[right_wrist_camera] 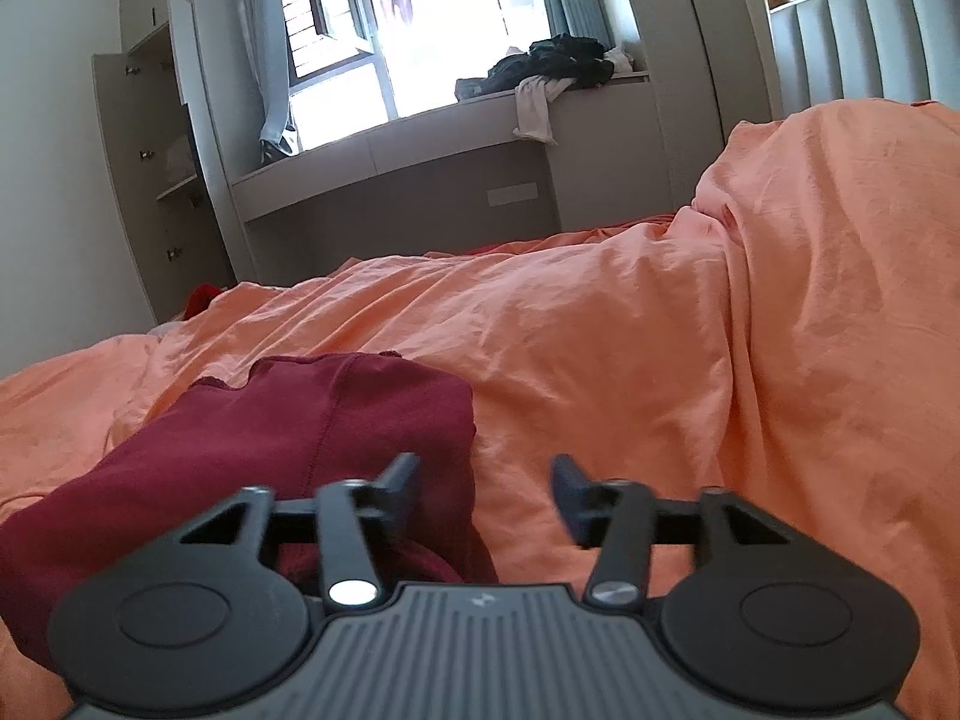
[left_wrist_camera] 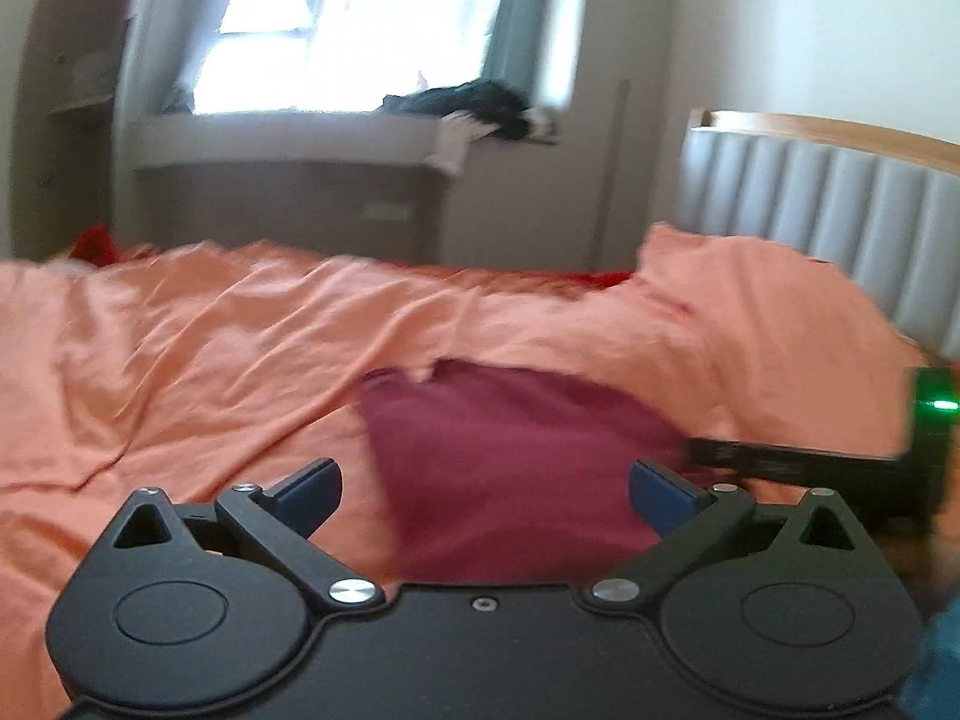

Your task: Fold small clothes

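A small dark red garment [left_wrist_camera: 504, 462] lies folded on the orange bedspread [left_wrist_camera: 180, 348]. In the left wrist view my left gripper [left_wrist_camera: 485, 489] stands wide open above its near part, with the cloth seen between the fingers but untouched. In the right wrist view the same garment [right_wrist_camera: 288, 438] lies at the lower left. My right gripper [right_wrist_camera: 486, 495] is open over its right edge; the left finger [right_wrist_camera: 402, 480] is above the cloth and the right one above bare bedspread [right_wrist_camera: 660, 360]. The other gripper's black body [left_wrist_camera: 840, 462] with a green light shows at the right of the left wrist view.
A padded grey headboard [left_wrist_camera: 840, 222] stands at the right. A window bench [right_wrist_camera: 420, 138] beyond the bed carries a heap of dark and white clothes [right_wrist_camera: 552, 72]. An open cupboard [right_wrist_camera: 156, 168] is at the far left. The bedspread bulges high at the right.
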`<state>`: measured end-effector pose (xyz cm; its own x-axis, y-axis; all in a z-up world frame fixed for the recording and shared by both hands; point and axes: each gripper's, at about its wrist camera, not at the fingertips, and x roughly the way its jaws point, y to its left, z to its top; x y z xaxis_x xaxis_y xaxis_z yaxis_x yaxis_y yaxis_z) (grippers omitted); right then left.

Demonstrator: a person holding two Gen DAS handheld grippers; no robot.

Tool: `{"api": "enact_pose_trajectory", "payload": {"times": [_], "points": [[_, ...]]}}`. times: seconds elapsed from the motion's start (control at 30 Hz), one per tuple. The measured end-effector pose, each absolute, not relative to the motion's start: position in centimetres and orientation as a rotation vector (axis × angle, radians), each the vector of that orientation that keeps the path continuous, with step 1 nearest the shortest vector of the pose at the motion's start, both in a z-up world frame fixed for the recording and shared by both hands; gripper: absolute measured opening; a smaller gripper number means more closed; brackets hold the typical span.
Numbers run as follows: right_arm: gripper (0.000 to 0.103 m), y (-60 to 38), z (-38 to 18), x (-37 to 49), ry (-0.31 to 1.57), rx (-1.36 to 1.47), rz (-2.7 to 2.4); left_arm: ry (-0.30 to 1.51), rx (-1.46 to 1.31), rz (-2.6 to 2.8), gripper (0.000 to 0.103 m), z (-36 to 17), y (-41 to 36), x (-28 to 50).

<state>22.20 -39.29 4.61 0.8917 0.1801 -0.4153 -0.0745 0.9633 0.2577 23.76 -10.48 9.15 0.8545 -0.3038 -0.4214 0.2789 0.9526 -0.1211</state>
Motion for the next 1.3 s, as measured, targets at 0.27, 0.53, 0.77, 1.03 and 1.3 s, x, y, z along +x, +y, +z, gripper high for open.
{"api": "enact_pose_trajectory", "payload": {"times": [0.27,0.53,0.77,1.03,1.3], "points": [[0.101,-39.0,4.8,20.9,0.449,0.28,0.22,0.549,-0.179,-0.31,0.102,6.0,-7.6,25.2],[0.103,-38.2,3.1,21.7,0.579,0.222,0.238,0.589,-0.163,-0.33,0.103,3.2,-7.2,25.0],[0.103,-39.2,2.6,21.6,0.601,0.293,0.257,0.573,-0.166,-0.329,0.103,2.3,-7.4,24.9],[0.103,-40.2,3.6,21.2,0.482,0.362,0.21,0.566,-0.159,-0.326,0.103,2.4,-7.7,24.8],[0.103,-38.8,2.2,22.4,0.596,0.329,0.226,0.565,-0.156,-0.316,0.103,2.4,-7.8,24.7]]}}
